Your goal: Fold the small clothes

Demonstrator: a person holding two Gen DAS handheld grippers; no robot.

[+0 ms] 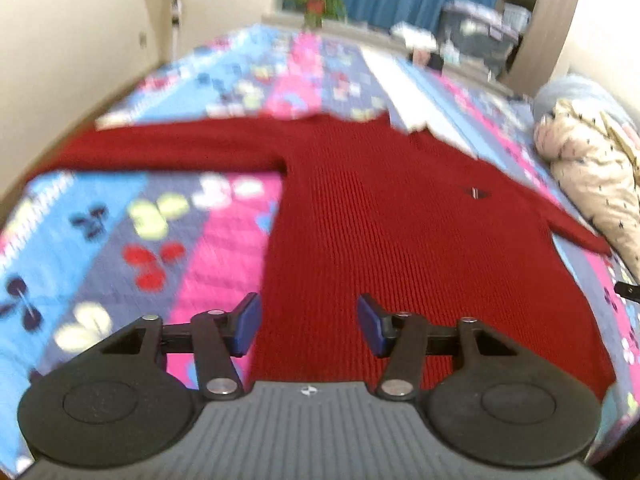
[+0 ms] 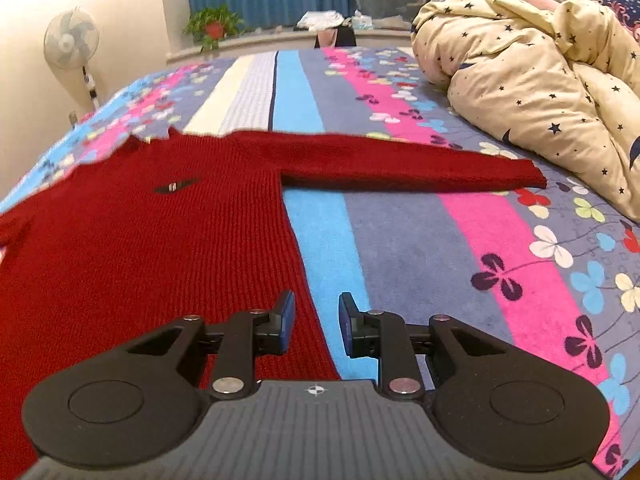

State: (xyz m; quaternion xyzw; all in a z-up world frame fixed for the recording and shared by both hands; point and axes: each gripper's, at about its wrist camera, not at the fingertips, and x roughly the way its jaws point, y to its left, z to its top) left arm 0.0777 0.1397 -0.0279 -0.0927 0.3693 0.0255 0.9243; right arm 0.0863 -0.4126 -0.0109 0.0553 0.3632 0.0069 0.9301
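Ribbed red knit sweater (image 1: 360,216) spread flat on a quilted, clover-patterned bedspread (image 2: 460,248), both sleeves out. Star-print duvet (image 2: 540,80) and standing fan (image 2: 71,40) sharp only from the right wrist. Left gripper (image 1: 309,324) spread wide over the hem, empty; right gripper (image 2: 316,326) parted narrower at the sweater's side edge, empty.

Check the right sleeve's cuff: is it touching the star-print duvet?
Apart. In the right wrist view the sweater's right sleeve ends at its cuff, and a strip of striped bedspread shows between it and the star-print duvet.
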